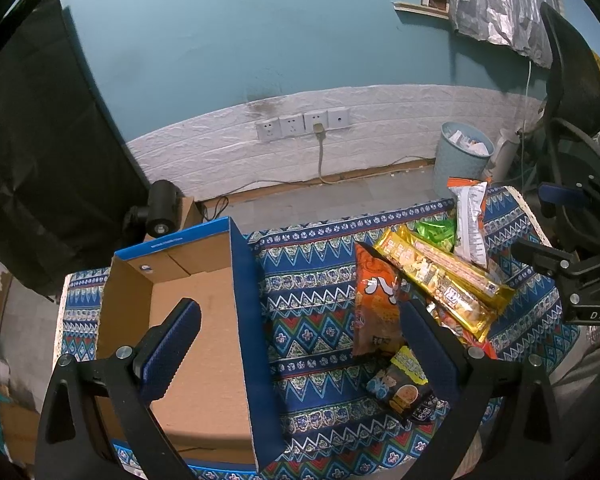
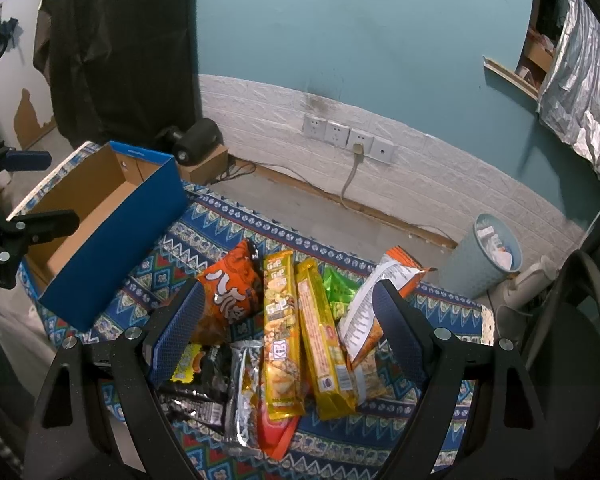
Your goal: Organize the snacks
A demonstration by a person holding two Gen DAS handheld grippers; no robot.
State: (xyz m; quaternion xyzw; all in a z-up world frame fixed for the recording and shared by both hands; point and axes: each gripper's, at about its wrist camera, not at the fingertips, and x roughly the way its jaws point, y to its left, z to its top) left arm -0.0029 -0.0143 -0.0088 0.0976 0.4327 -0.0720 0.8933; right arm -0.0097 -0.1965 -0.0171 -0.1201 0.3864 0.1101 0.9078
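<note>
Patterned cloth (image 2: 204,236), snack pile (image 2: 296,328) between right gripper (image 2: 288,320) fingers (image 2: 396,328).

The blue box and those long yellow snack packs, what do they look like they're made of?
The blue box looks like corrugated cardboard: bare matte brown inside, printed blue outside, with folded flaps at the far end. The long yellow snack packs appear to be thin glossy plastic film, perhaps foil-lined: they crinkle and catch bright highlights.

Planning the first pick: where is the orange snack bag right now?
The orange snack bag lies on the patterned cloth at the pile's left edge, between the blue cardboard box and the gold packets.
</note>
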